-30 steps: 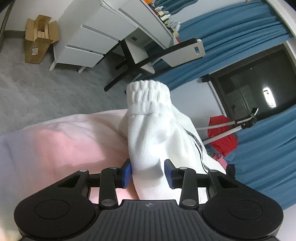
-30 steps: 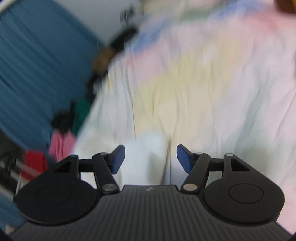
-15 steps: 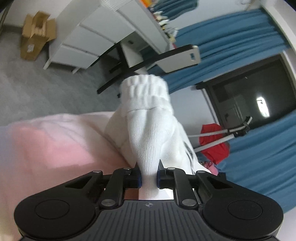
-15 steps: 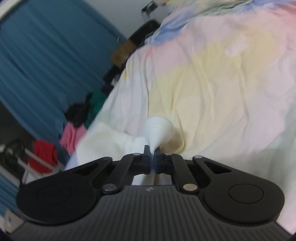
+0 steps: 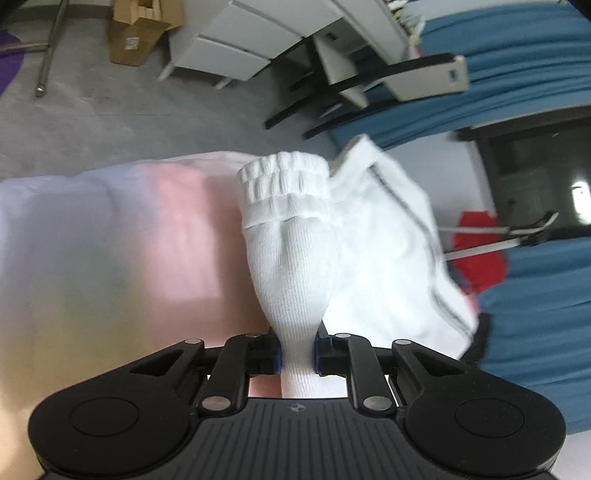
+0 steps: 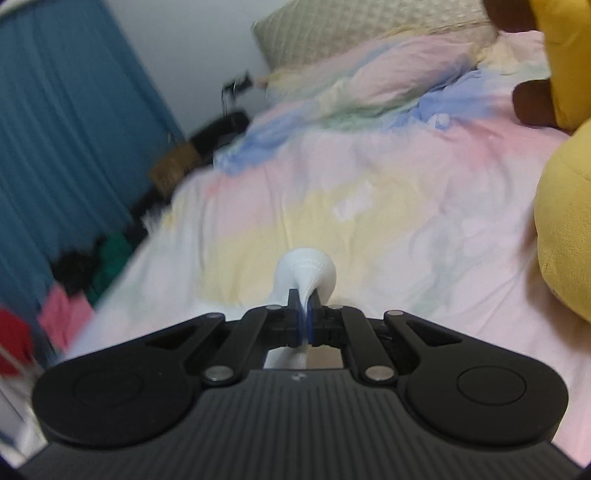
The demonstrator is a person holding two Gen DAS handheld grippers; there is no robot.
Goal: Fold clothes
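A white knit garment [image 5: 373, 251] with a thin dark stripe lies over the bed's edge. My left gripper [image 5: 297, 356] is shut on its ribbed-cuff sleeve [image 5: 288, 236], which stands up in front of the fingers. My right gripper [image 6: 305, 320] is shut on a bunched fold of the same white garment [image 6: 308, 267], held above the pastel bedsheet [image 6: 406, 206]. The rest of the garment is hidden below the right gripper.
A white desk with drawers [image 5: 243, 40], a chair [image 5: 388, 81] and a cardboard box [image 5: 136, 33] stand on the grey floor. Blue curtains [image 6: 62, 129], a pillow [image 6: 362, 33] and yellow plush [image 6: 565, 229] border the bed. Clothes [image 6: 66, 295] lie heaped at the bedside.
Both grippers closed from open onto the white garment. The left one has lifted and swung, so the garment's striped body now spreads to the right. The right one holds its fold above the bed.
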